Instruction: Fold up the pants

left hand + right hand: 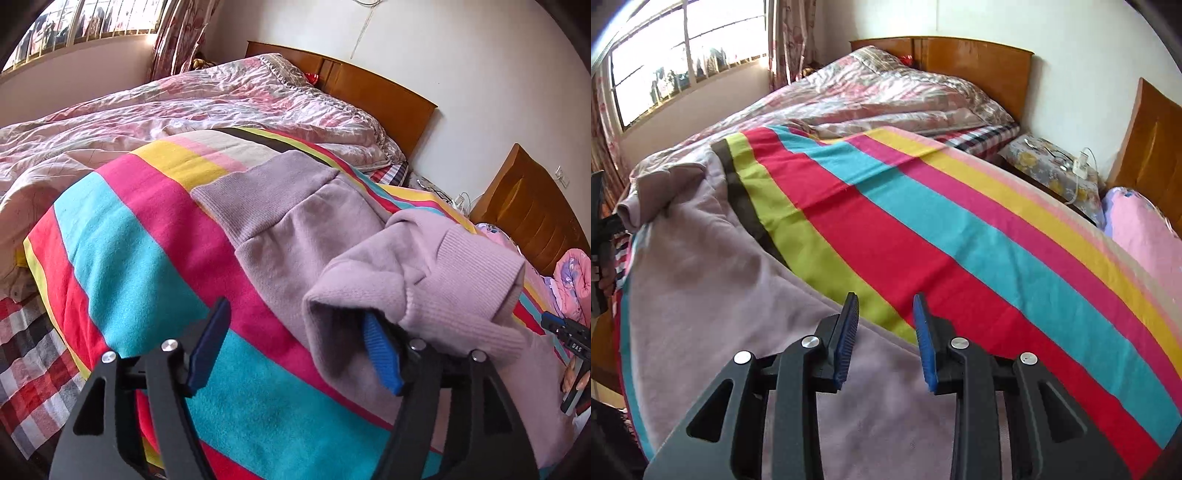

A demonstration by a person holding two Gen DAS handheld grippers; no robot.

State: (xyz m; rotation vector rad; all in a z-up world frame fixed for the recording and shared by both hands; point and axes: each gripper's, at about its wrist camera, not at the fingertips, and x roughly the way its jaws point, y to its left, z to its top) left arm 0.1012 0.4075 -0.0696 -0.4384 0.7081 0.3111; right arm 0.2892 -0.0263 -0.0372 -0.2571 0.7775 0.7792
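A: Where do the pants (295, 236) lie?

B: One pair, mauve fleece, spread on the striped blanket (122, 236) that covers the near bed. In the left wrist view the ribbed waistband (258, 192) rests flat on the stripes, and a ribbed cuff (465, 273) is folded back over the leg, bunched on top of the left gripper's (295, 347) right finger (382, 358).

A: So the left tongs hold it?

B: Its jaws stand wide apart. The cloth drapes over one blue pad; the other finger (208, 343) is bare above the blanket. Nothing is pinched between them.

A: And the right gripper (886, 339)?

B: Also parted, with two blue pads showing and nothing between them. It hovers at the edge of the pants' fabric, where mauve meets the green stripe.

A: Any containers?

B: None that I can make out. Between the beds stands one bedside table (1049, 170) under a flowered cloth, with a white power strip (1080, 162) and cable on top.

A: Counts?

B: Two wooden headboards (979, 62), so two beds; one crumpled floral quilt (886, 92) on the far side; one barred window (676, 55) with a patterned curtain (786, 40); two grippers, and the left one shows at the left edge of the right wrist view
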